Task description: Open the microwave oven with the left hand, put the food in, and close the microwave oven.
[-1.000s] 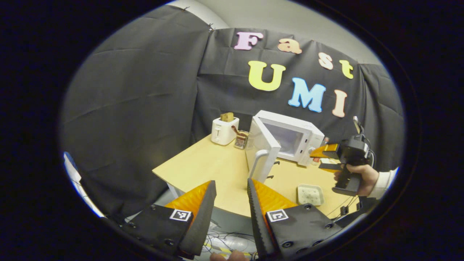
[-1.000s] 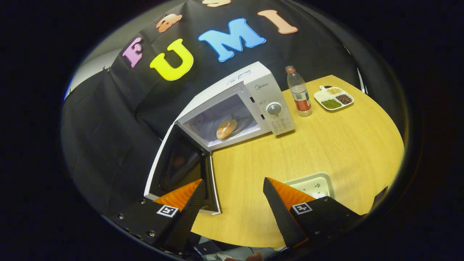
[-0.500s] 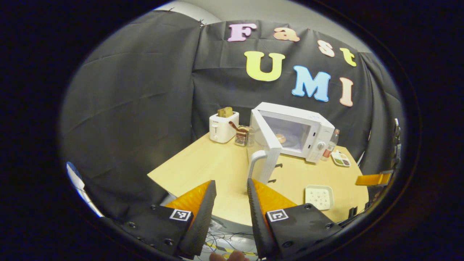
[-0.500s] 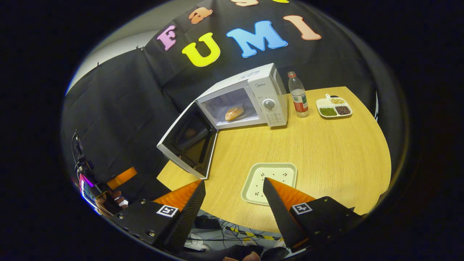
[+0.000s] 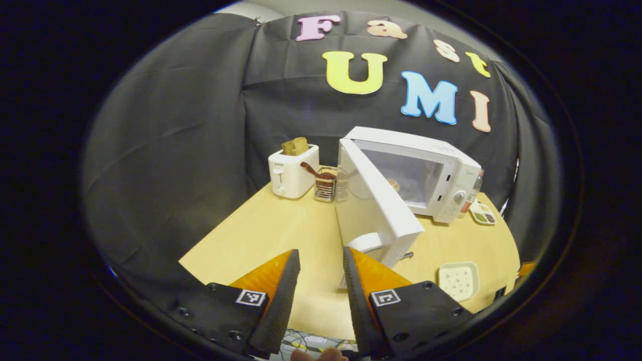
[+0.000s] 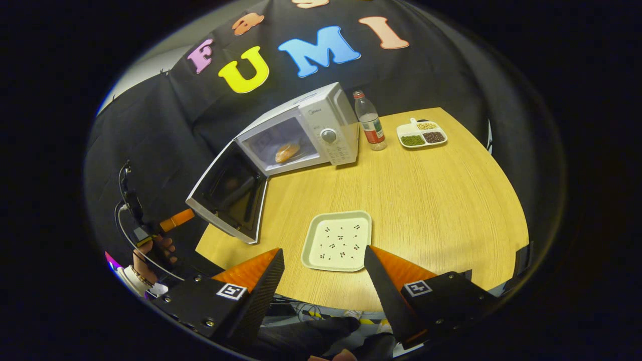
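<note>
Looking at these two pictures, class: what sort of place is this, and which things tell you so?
Probably a mock kitchen set up in a recording booth, not a real home. A microwave and toaster stand on a wooden table, but black cloth hangs behind as the wall.

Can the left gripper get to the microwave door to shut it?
Probably yes. The left gripper is open and empty, and the door stands swung out right ahead of it, with nothing between them.
</note>
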The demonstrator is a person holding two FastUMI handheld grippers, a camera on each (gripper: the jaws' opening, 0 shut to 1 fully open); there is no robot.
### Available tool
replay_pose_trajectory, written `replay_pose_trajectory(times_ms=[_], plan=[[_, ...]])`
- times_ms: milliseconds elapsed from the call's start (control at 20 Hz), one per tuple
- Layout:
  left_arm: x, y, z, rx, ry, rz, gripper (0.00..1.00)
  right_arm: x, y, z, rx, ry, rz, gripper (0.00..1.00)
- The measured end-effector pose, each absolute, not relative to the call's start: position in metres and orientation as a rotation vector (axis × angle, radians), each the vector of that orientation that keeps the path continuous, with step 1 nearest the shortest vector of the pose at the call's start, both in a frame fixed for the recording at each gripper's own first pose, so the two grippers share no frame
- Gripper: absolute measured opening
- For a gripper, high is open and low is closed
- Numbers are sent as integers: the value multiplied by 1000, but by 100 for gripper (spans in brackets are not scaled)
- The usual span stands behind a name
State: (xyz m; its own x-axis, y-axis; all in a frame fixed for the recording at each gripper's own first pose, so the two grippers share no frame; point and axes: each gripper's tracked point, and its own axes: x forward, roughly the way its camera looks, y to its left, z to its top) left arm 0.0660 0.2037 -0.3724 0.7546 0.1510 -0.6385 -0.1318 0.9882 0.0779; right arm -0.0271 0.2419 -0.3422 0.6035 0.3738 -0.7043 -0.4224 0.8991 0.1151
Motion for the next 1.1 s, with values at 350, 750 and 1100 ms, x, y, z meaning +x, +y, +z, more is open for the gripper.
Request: replay_pose_trajectory(times_ms=[350, 750, 1100], plan=[[105, 166, -424, 116, 736, -68, 61, -15, 252, -344, -35, 821, 315, 98], [202, 73, -435, 189, 650, -270, 65, -31, 244, -361, 28, 890, 165, 98], [280, 33, -443, 201, 597, -330, 58, -15, 227, -358, 60, 901, 72, 98]])
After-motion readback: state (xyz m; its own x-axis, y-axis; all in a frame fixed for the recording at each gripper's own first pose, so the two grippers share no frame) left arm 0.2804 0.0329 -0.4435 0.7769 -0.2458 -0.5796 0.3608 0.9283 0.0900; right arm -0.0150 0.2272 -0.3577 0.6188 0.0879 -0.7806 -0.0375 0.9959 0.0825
